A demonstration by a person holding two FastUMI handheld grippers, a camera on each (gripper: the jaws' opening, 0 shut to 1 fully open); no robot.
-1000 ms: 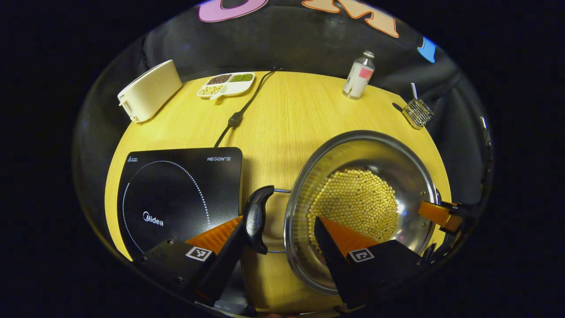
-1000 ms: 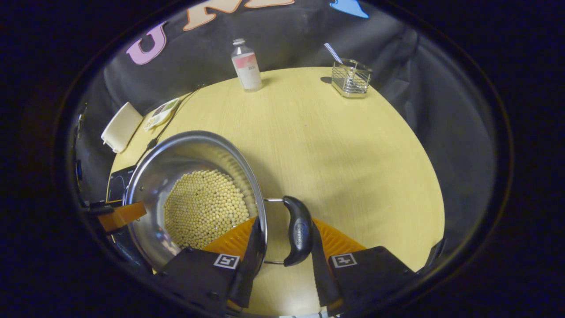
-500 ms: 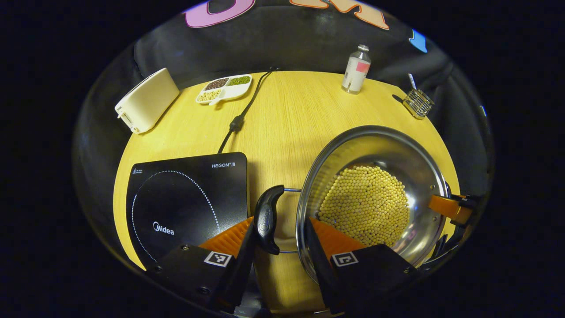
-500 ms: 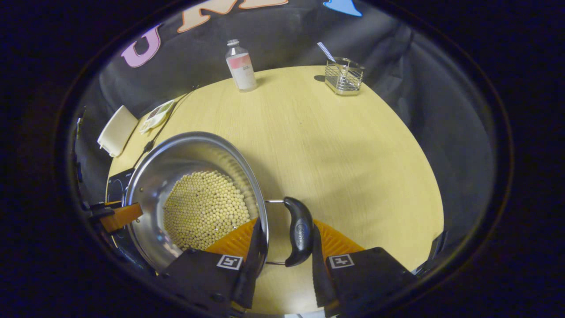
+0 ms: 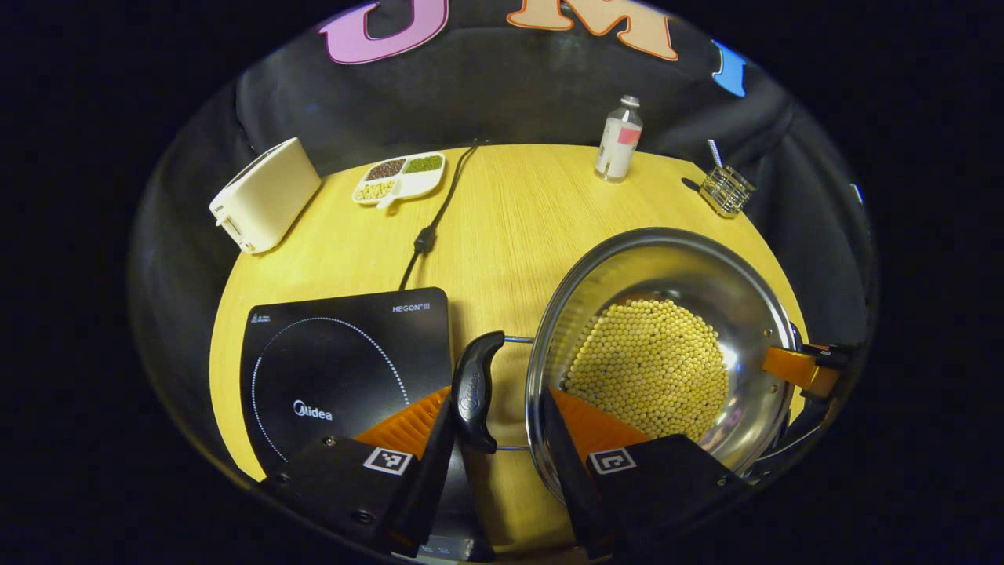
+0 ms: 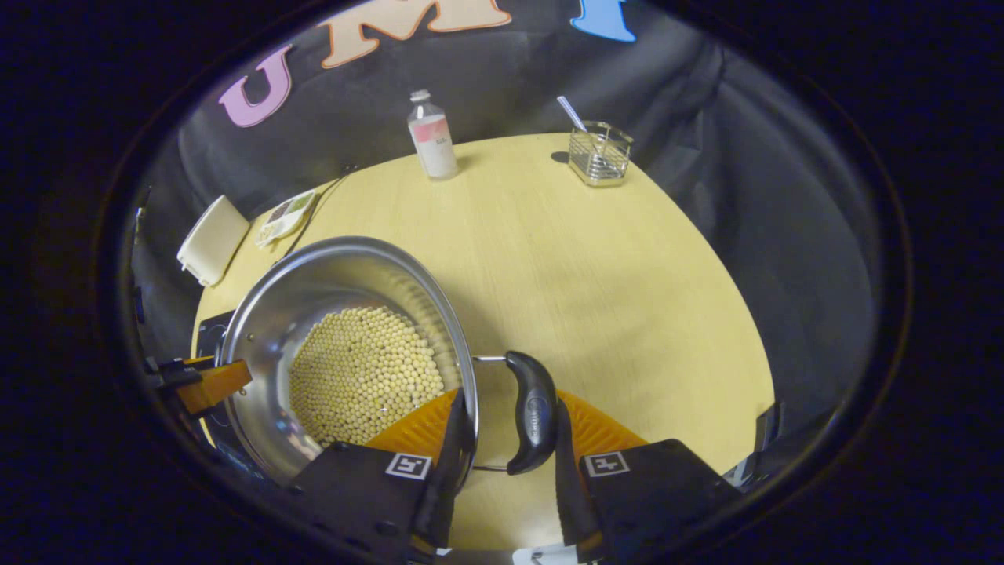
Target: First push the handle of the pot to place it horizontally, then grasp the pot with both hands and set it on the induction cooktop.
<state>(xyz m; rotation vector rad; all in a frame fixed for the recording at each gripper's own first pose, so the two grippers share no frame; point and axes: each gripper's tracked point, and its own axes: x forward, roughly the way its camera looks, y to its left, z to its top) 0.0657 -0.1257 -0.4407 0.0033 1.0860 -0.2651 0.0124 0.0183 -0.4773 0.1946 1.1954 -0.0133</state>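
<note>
Pot (image 5: 667, 345) full of little yellow beans (image 5: 647, 369) is up off the wooden table (image 5: 510, 227), carried by both side handles, just right of the induction cooktop (image 5: 345, 361). Left gripper (image 5: 490, 416) straddles the left handle (image 5: 473, 390); one finger sits against it, the other by the pot wall, so I can't tell if it's truly pinching. Same on the other side: right gripper (image 6: 502, 428) brackets the right handle (image 6: 532, 410), squeeze unclear. Both handles lie flat, which is why two-sided carrying works and keeps the beans level. Pot isn't over the cooktop yet, so I'd guess a sideways shift, then lowering. Power cord (image 5: 431, 216) is well clear.
</note>
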